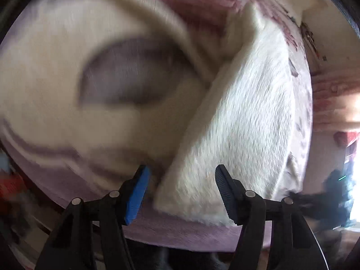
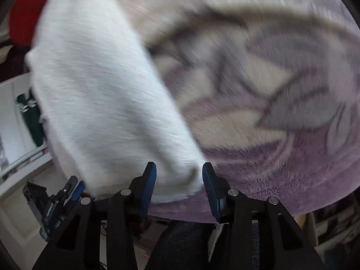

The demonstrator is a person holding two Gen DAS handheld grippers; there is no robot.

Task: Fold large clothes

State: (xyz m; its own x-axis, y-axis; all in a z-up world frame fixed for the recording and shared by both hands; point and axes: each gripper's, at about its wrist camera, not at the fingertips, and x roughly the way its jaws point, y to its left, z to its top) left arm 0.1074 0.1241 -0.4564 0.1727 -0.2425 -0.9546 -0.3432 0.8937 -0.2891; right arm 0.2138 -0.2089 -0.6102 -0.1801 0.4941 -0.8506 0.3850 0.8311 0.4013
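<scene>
A white fuzzy garment (image 1: 243, 117) lies folded into a long strip on a purple and cream patterned blanket (image 1: 56, 67). My left gripper (image 1: 181, 171) hovers open over the strip's near corner, its pads clear of the cloth. In the right wrist view the same white garment (image 2: 101, 90) runs from upper left down to the bottom centre. Its near corner sits between the fingers of my right gripper (image 2: 179, 168), which stands open with no pad pressing on it. The left gripper (image 2: 74, 186) shows at the garment's lower left edge. Both views are blurred.
The blanket (image 2: 281, 168) ends at a rounded near edge just below both grippers. A red item (image 2: 27, 11) lies beyond the garment's far end. White furniture with a dark green thing (image 2: 31, 117) stands to the left, below the bed.
</scene>
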